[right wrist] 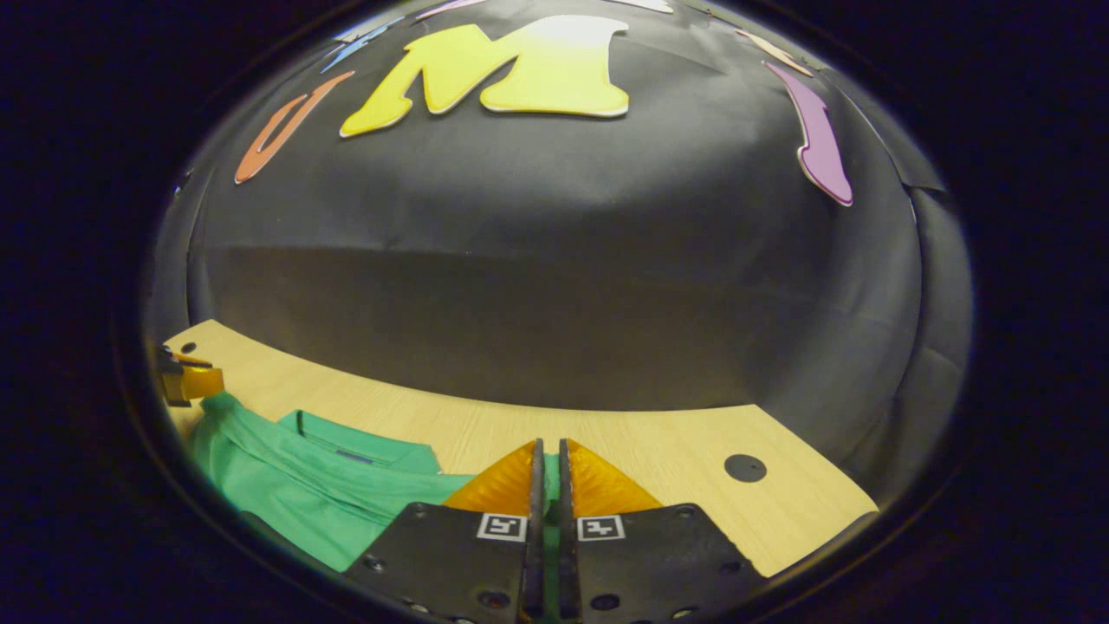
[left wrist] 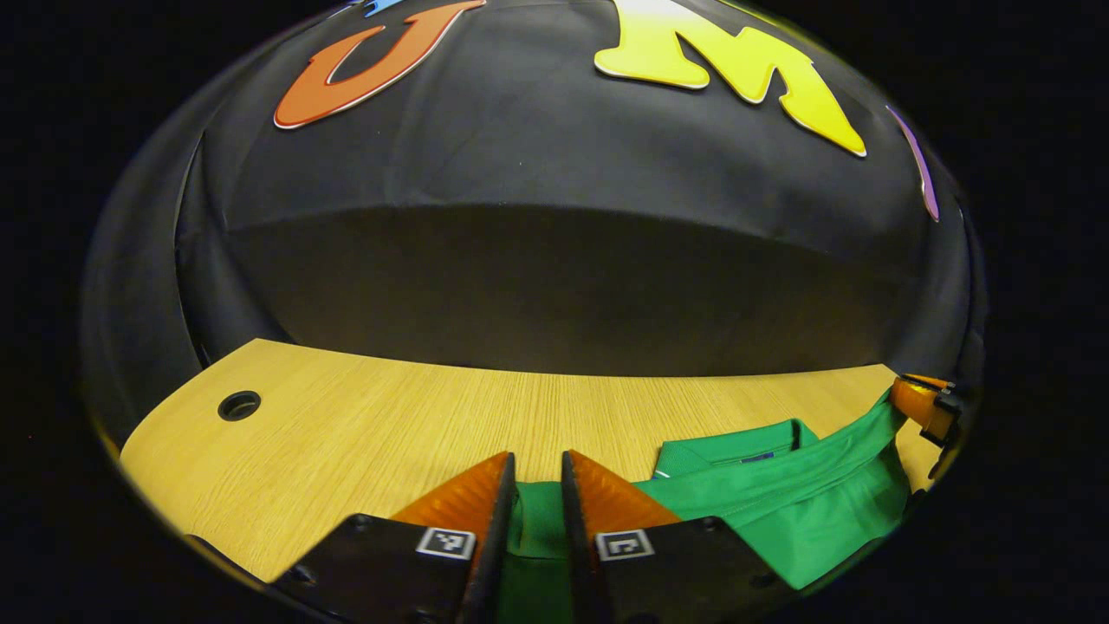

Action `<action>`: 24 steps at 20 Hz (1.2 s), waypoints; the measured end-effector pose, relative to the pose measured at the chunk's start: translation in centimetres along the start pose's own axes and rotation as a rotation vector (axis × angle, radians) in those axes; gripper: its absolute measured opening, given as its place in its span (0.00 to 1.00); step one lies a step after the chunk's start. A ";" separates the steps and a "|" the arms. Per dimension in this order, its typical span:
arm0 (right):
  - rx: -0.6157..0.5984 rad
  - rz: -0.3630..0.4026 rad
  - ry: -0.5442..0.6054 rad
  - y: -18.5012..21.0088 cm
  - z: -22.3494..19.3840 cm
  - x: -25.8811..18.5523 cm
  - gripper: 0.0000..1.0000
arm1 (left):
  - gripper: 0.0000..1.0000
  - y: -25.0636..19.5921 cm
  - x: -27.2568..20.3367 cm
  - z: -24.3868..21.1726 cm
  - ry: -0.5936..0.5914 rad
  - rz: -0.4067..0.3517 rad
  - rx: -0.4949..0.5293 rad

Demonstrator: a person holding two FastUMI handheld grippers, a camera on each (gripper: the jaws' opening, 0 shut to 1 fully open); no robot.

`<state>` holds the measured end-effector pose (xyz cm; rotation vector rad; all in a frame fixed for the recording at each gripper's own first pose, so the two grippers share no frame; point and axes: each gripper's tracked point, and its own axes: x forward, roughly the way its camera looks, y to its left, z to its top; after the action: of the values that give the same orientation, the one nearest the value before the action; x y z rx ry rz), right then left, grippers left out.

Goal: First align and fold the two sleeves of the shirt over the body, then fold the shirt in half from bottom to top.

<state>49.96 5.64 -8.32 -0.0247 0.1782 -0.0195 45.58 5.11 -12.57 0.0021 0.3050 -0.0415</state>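
Left gripper (left wrist: 538,485): fingers narrowly spaced, clamped on a fold of the green fabric polo shirt (left wrist: 780,503). Right gripper (right wrist: 548,472): fingers nearly together, pinching the same shirt (right wrist: 303,485). Shirt lies between both on the light wooden tabletop (left wrist: 346,433), collar toward the wall.

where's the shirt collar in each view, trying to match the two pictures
Left gripper view: the collar sits lower right, beyond and to the right of the left gripper, which pinches green shirt fabric.
Right gripper view: the collar sits lower left, left of the right gripper, also closed on shirt fabric.
Shared landmark: the blue tag inside the collar; the wooden table lies under both.
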 end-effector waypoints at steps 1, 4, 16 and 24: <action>0.006 0.013 0.001 0.2 0.2 -0.2 0.13 | 0.53 0.1 -0.2 -0.2 0.006 0.009 0.010; 0.007 0.039 0.024 0.5 -0.2 -1.3 0.95 | 1.00 0.8 -0.4 -0.4 0.019 0.049 0.004; -0.042 0.041 -0.099 2.5 3.3 -16.9 0.96 | 1.00 -1.6 -14.6 4.3 -0.127 0.014 0.068; 0.009 0.076 -0.269 1.0 9.7 -34.9 0.96 | 1.00 -4.8 -30.2 3.1 -0.198 0.002 0.116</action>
<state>17.36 7.60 7.41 -0.0111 -0.0904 0.0584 17.55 1.49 -0.58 0.1130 0.1045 -0.0571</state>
